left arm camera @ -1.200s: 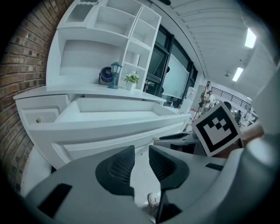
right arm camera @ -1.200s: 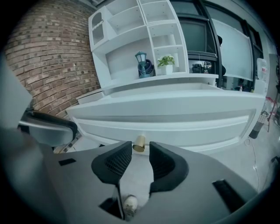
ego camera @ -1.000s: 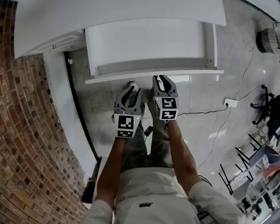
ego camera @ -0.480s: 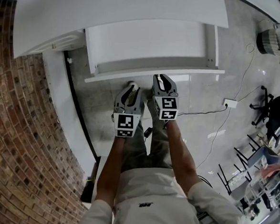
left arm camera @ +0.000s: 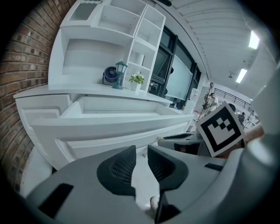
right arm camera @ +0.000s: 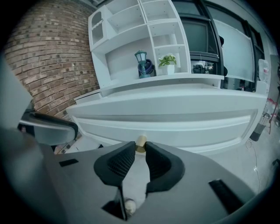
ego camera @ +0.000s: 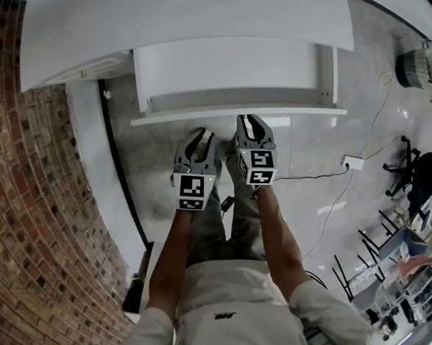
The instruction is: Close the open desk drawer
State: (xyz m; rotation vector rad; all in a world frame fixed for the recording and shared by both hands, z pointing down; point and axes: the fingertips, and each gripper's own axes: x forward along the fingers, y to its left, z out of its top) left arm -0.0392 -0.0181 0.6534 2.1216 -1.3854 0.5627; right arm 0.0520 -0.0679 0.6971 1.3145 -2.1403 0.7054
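This is looking like an office or work room. A white desk is standing by a brick wall. Shelves are holding a little plant. Black chairs and cables are sitting on the shiny floor.

Bright, even indoor light in all views. Ceiling strips glow above and to the right of the left jaws; pale windows lie beyond the right jaws. A soft shadow band sits inside the drawer. Both gripper views show strong barrel distortion and black corners. The near jaw bodies are blurred, while the knob at the right jaws' tips is sharp.
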